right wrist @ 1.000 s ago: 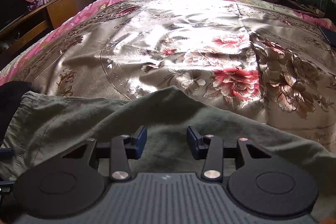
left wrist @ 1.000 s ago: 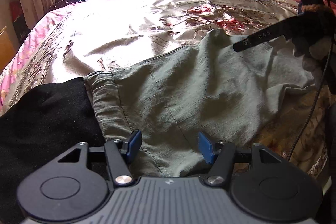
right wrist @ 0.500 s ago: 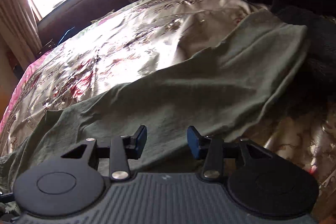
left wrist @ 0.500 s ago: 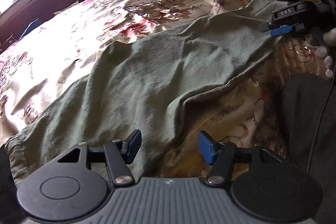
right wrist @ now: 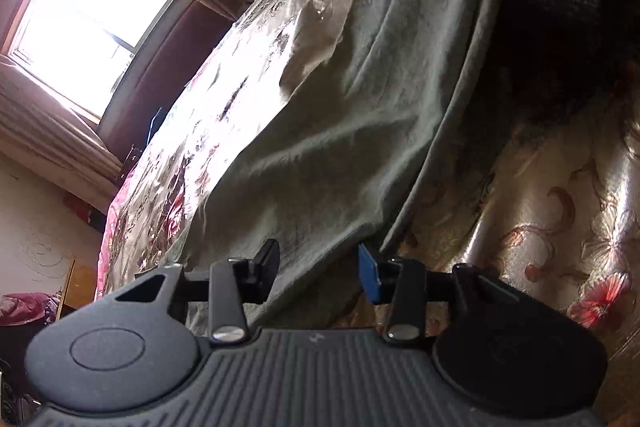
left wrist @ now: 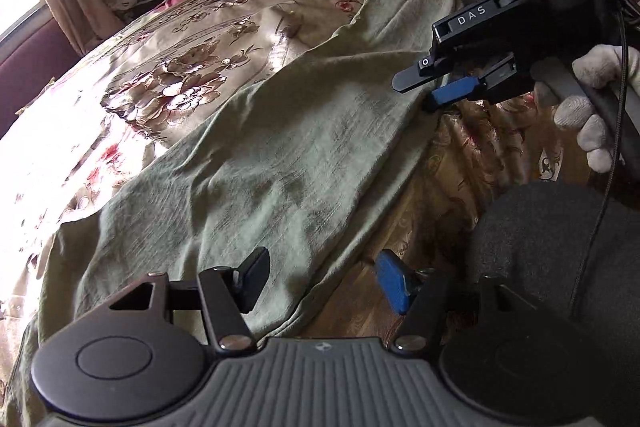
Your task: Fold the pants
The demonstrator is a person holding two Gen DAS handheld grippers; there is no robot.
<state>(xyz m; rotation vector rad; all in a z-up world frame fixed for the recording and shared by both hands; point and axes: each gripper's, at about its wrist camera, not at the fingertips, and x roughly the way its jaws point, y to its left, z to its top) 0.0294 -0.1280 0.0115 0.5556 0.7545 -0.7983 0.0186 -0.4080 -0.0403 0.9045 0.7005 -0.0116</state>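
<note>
Two grippers over bed's floral satin bedspread [left wrist: 168,67]. Olive-green cloth pants [left wrist: 260,163] lie spread flat. Left gripper [left wrist: 320,279] gapes, empty, at near pants edge; right gripper [right wrist: 318,269] likewise parted, empty.

black hand-held gripper [left wrist: 430,95] marked "das", blue pads, white knit glove [left wrist: 592,107].
</note>
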